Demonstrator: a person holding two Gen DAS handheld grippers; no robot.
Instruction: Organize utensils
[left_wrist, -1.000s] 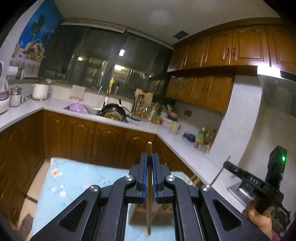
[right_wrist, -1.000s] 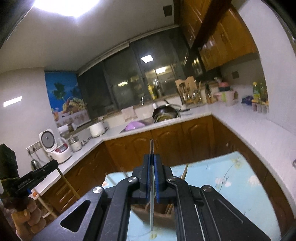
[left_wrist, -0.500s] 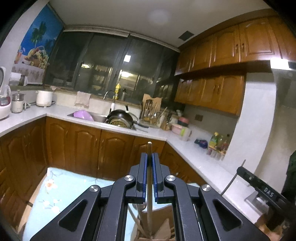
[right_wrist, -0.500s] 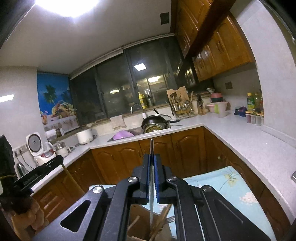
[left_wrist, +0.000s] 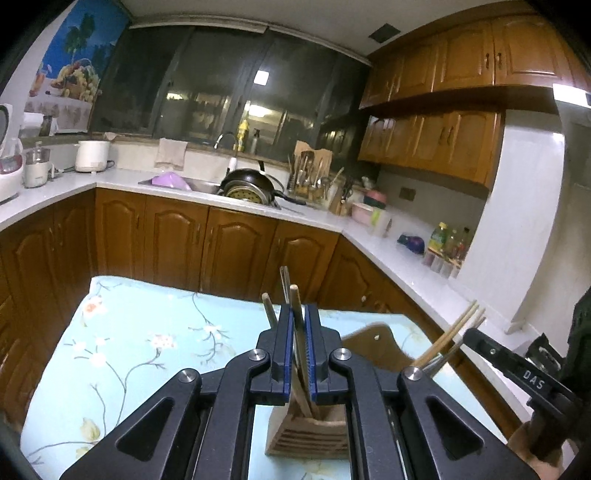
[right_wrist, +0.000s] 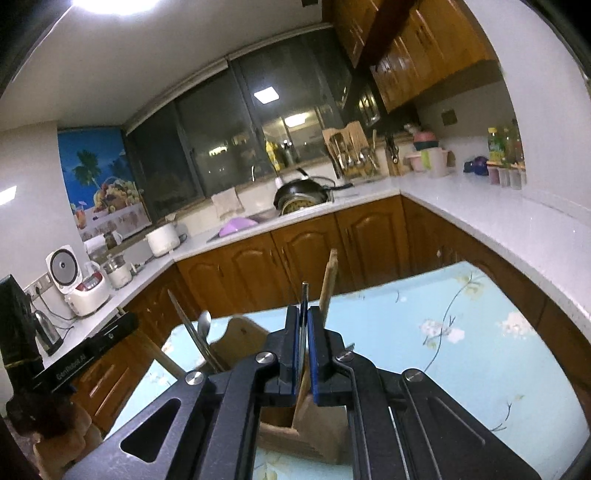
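Left tool (left_wrist: 299, 321): jaws pressed on a wooden chopstick (left_wrist: 294, 295), its tip poking out past the pads, its lower end running down into the wooden utensil holder (left_wrist: 308, 437) directly beneath. Cannot tell whether the end has reached the bottom.

Right tool (right_wrist: 303, 321): jaws pinching a thin, dark-edged metal utensil (right_wrist: 304, 295), seen edge-on; kind not readable. It hangs over the same utensil holder (right_wrist: 295, 439), and its lower end is hidden behind the jaws.

Just beside the left tool, more stick ends (left_wrist: 269, 306) stand up out of the holder. Off to its right, a bundle of chopsticks (left_wrist: 448, 338) leans out at an angle. Left of the right tool, a spoon (right_wrist: 204, 325) and slim handles rise from the near compartment; a tall wooden backboard (right_wrist: 330, 280) stands just beyond its tips.

Under everything: tabletop with a pale blue floral cloth (left_wrist: 129, 350). Farther off, kitchen counter, sink, black pan (left_wrist: 247, 182).

Risks, as I judge them:
- Holder is light and crowded; a sideways push from either tool could tip it or slide it on the cloth.
- Both tools work the same holder close together; they could knock each other.
- Letting go early would leave the chopstick leaning out, or let it snag on its neighbours.
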